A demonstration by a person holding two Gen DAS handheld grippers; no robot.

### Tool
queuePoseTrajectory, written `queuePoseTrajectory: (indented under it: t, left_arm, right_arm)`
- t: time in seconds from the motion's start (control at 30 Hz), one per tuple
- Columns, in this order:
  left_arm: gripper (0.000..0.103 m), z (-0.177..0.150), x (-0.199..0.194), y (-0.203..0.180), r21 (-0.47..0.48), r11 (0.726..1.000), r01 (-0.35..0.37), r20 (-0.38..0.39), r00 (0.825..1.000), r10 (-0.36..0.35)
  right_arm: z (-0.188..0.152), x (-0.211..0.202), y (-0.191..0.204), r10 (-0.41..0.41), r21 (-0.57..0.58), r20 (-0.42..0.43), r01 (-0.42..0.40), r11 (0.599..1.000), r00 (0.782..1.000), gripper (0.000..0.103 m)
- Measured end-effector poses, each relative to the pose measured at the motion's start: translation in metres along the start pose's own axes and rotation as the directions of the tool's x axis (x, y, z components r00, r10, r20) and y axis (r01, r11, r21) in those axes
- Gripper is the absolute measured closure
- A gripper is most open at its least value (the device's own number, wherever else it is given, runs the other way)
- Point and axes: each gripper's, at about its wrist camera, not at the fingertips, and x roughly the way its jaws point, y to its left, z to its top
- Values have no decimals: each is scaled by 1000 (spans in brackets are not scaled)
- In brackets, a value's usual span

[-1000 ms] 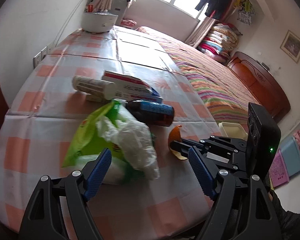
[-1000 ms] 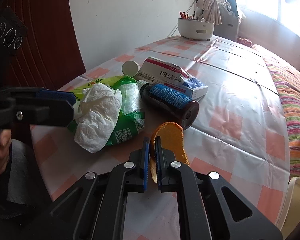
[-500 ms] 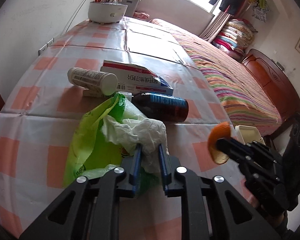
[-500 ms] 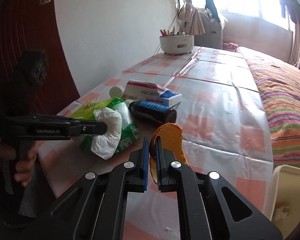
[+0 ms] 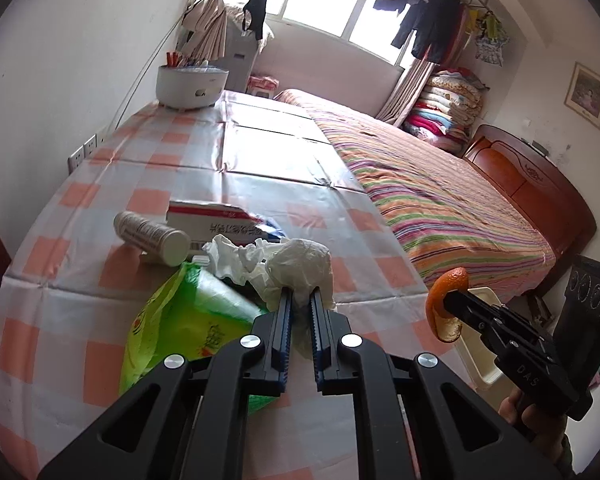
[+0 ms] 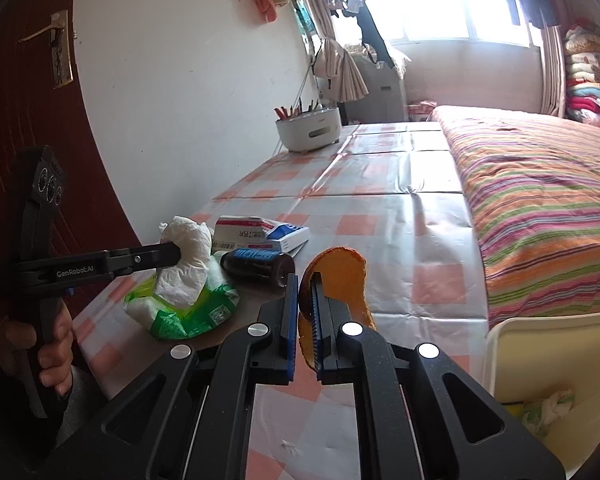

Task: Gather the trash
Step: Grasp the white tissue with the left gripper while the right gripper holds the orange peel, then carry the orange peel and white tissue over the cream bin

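Gripping a crumpled white tissue (image 5: pixel 300 260) between nearly closed blue-lined jaws, the left gripper (image 5: pixel 300 308) reaches up from the bottom centre of the left wrist view, and the wad bulges out past the fingertips. In the right wrist view the same tool enters level from the left edge, its handle gripped by the person's left hand (image 6: pixel 48 344) at lower left, with the tissue held clear above the green plastic bag (image 6: pixel 184 308) lying on the checked tablecloth (image 6: pixel 380 200).

The right gripper (image 6: pixel 306 304) is clamped on an orange peel (image 6: pixel 340 280), which stands upright between its jaws in the lower middle of the frame. Seen from the left wrist camera, that gripper slants in from the lower right, with the peel at its tip, in front of the cream trash bin (image 5: pixel 480 364), which is largely behind the tool.

Behind the bag, mid-frame, lie a dark bottle (image 6: pixel 260 266) on its side, a red-and-white box (image 6: pixel 256 232) and a white bottle (image 5: pixel 152 238), close together. A white pot (image 5: pixel 190 86) stands at the far end of the table, upper left, and the striped bed (image 5: pixel 440 200) fills the right.
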Motion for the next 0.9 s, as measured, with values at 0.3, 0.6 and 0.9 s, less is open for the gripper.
queuePoseTrajectory:
  t: [0.3, 0.6, 0.9]
  left_arm:
    - [94, 9, 7, -27, 42, 999, -12, -3, 1000, 12]
    - [94, 23, 8, -78, 135, 990, 29, 25, 999, -32]
    - [94, 42, -3, -142, 247, 961, 122, 75, 987, -145]
  right_arm:
    - [0, -19, -16, -29, 29, 40, 28, 999, 999, 97]
    - [-3, -41, -44, -90, 74, 75, 84, 994, 993, 97]
    - [-10, -64, -76, -180, 134, 98, 166, 977, 979, 97]
